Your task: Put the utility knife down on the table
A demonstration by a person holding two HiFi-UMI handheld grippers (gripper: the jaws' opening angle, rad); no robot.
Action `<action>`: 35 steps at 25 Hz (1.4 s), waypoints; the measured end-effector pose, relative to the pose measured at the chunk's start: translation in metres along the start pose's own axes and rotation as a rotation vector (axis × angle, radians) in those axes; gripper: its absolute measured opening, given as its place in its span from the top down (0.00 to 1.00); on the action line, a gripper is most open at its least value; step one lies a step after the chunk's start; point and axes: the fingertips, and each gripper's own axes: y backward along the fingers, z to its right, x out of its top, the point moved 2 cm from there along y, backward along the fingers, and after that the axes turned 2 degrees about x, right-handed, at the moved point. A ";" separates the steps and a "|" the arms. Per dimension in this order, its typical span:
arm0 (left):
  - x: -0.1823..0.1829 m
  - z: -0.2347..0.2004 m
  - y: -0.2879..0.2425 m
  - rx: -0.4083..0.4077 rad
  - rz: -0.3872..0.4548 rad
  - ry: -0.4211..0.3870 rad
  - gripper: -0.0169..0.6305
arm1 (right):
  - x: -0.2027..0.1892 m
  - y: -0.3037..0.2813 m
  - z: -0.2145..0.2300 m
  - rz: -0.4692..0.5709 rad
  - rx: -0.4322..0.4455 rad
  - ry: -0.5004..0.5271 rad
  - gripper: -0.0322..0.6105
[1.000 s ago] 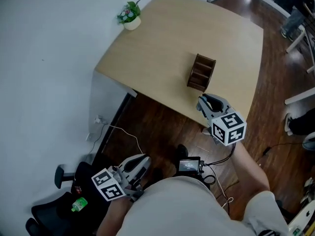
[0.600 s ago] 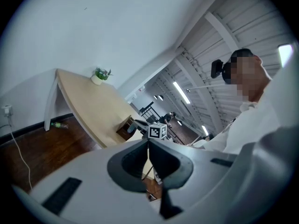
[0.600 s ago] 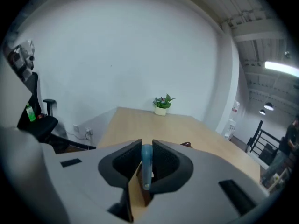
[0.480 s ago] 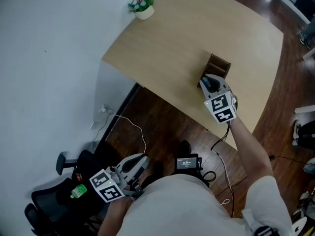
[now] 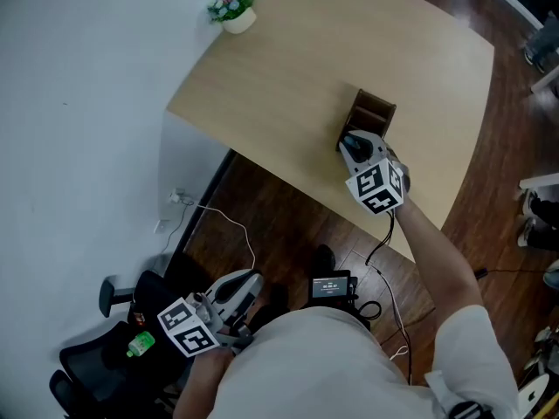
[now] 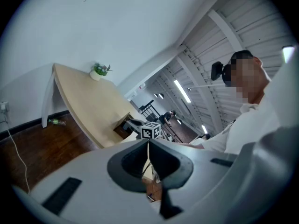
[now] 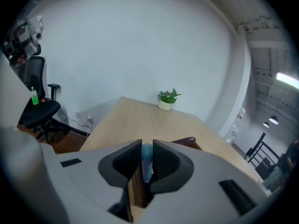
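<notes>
My right gripper (image 5: 351,142) is over the near part of the light wooden table (image 5: 279,68), its tips right at the near side of a brown wooden desk holder (image 5: 373,110). In the right gripper view its jaws are shut on a blue utility knife (image 7: 146,161), which stands upright between the pads just above the holder (image 7: 188,142). From the head view the knife is hidden by the gripper body. My left gripper (image 5: 242,286) hangs low beside my body, over the dark wood floor, away from the table. Its jaws (image 6: 148,144) meet with nothing between them.
A small potted plant (image 5: 231,9) stands at the table's far left corner by the white wall. A black office chair (image 5: 92,369) with a green bottle (image 5: 140,344) on it is at the lower left. Cables and a small screen device (image 5: 331,286) lie on the floor.
My right gripper has moved from the table's near edge forward and down to the wooden holder, rolling its wrist so the marker cube faces differently. The left gripper has barely shifted.
</notes>
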 end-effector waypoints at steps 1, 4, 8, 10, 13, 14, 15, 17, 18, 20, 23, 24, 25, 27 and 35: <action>-0.001 0.002 -0.004 -0.007 -0.007 -0.003 0.97 | -0.003 0.000 -0.001 -0.007 0.002 0.001 0.84; -0.001 0.007 -0.014 -0.024 -0.024 -0.011 0.97 | -0.010 0.003 -0.003 -0.019 0.003 -0.012 0.84; 0.002 0.009 -0.025 -0.036 -0.035 -0.016 0.97 | -0.021 0.004 -0.002 -0.041 -0.005 -0.015 0.84; 0.003 0.011 -0.031 -0.042 -0.039 -0.019 0.97 | -0.026 0.004 0.000 -0.051 -0.010 -0.025 0.84; 0.004 0.012 -0.037 -0.051 -0.047 -0.020 0.97 | -0.029 0.005 0.001 -0.054 -0.016 -0.039 0.84; 0.003 0.012 -0.040 -0.055 -0.050 -0.020 0.97 | -0.029 0.006 0.001 -0.054 -0.017 -0.042 0.84; 0.003 0.013 -0.042 -0.059 -0.052 -0.020 0.97 | -0.029 0.007 0.000 -0.053 -0.018 -0.046 0.84; 0.003 0.015 -0.049 -0.069 -0.057 -0.024 0.97 | -0.030 0.007 0.000 -0.052 -0.018 -0.058 0.84; 0.003 0.017 -0.053 -0.077 -0.061 -0.027 0.97 | -0.030 0.007 0.000 -0.052 -0.017 -0.065 0.84; 0.004 0.020 -0.061 -0.095 -0.071 -0.033 0.97 | -0.032 0.007 0.000 -0.056 -0.012 -0.076 0.84; 0.003 0.026 -0.069 -0.118 -0.084 -0.038 0.97 | -0.034 0.008 -0.002 -0.064 -0.003 -0.095 0.84; 0.003 0.027 -0.070 -0.122 -0.086 -0.039 0.97 | -0.034 0.009 -0.002 -0.066 -0.004 -0.101 0.84; 0.003 0.028 -0.070 -0.125 -0.088 -0.039 0.97 | -0.034 0.009 -0.002 -0.067 -0.007 -0.107 0.84; 0.003 0.029 -0.071 -0.130 -0.092 -0.040 0.97 | -0.034 0.010 0.000 -0.067 -0.016 -0.114 0.84; 0.002 0.030 -0.070 -0.144 -0.091 -0.042 0.97 | -0.030 0.013 -0.001 -0.047 -0.026 -0.143 0.78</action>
